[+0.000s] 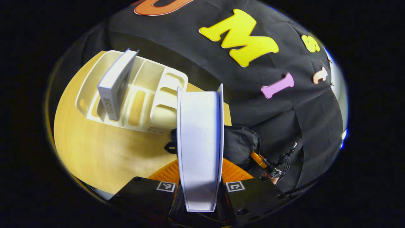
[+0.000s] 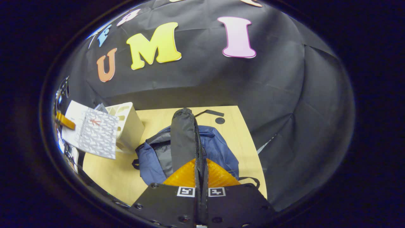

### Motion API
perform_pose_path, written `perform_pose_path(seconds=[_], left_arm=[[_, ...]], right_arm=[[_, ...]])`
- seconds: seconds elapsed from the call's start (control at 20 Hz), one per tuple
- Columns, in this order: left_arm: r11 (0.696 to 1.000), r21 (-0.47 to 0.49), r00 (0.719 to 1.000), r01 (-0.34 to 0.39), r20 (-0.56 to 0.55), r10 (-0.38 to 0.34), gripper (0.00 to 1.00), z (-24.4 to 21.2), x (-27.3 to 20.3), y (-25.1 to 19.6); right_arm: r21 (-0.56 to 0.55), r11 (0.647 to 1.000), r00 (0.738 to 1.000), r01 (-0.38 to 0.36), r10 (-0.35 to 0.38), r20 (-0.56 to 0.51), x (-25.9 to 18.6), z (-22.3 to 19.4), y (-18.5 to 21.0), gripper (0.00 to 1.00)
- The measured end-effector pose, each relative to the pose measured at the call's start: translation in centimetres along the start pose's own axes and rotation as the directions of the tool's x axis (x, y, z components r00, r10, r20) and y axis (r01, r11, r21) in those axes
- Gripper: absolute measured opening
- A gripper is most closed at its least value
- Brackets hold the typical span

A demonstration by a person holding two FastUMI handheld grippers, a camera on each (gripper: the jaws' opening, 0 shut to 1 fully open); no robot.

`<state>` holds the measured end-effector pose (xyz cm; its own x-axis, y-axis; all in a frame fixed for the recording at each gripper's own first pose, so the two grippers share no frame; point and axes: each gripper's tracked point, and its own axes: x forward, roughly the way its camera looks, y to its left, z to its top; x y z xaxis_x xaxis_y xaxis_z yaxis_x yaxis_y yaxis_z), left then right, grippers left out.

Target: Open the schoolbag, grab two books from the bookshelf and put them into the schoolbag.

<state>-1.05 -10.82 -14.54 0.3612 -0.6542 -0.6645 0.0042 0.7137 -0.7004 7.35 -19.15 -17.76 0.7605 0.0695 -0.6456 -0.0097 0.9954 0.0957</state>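
My left gripper (image 1: 201,171) is shut on a white book (image 1: 199,136), held upright and edge-on between its orange fingers. Behind it stands the white bookshelf (image 1: 164,91) with a second book (image 1: 115,84) leaning in its left slot. In the right gripper view the blue schoolbag (image 2: 218,148) lies on the table, and my right gripper (image 2: 201,167) is shut on its black zip flap (image 2: 183,139), holding the flap up. To the left in that view, the held book (image 2: 95,133) shows its patterned cover beside the bookshelf (image 2: 128,126).
The wooden table (image 1: 95,148) carries shelf and bag. A black strap (image 2: 210,112) and a small black disc (image 2: 220,120) lie behind the bag. The table's right edge (image 2: 253,142) runs close to the bag. Black cloth walls surround the table.
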Motion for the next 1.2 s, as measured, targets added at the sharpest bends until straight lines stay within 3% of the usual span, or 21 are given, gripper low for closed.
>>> perform_pose_path(seconds=[0.05, 0.45, 0.6, 0.65, 1.2], left_arm=[[0.999, 0.013, 0.999, 0.036, -0.008, -0.036, 0.39, -2.2, 2.7, -0.9], [0.992, -0.092, 0.995, 0.09, -0.042, -0.094, 0.43, -7.7, 14.8, -1.1], [0.979, -0.15, 0.989, 0.135, -0.046, -0.143, 0.48, -8.5, 17.4, -1.2], [0.975, -0.17, 0.986, 0.146, -0.053, -0.157, 0.43, -8.8, 18.3, -1.4], [0.924, -0.258, 0.951, 0.281, -0.057, -0.305, 0.44, -10.6, 27.3, -4.1]], right_arm=[[0.009, 1.0, 1.0, 0.002, -0.002, 0.0, -0.1, 0.0, 0.0, 0.01], [0.014, 1.0, 1.0, 0.002, -0.002, -0.025, 0.2, 0.1, -0.1, 0.01], [0.02, 1.0, 1.0, 0.001, 0.0, -0.028, -0.1, 0.4, -0.4, 0.03], [0.022, 1.0, 1.0, 0.003, -0.002, -0.03, -0.1, 0.5, -0.5, 0.0], [0.026, 0.999, 0.999, 0.031, -0.03, -0.038, -0.2, 1.7, -1.2, 0.0]])
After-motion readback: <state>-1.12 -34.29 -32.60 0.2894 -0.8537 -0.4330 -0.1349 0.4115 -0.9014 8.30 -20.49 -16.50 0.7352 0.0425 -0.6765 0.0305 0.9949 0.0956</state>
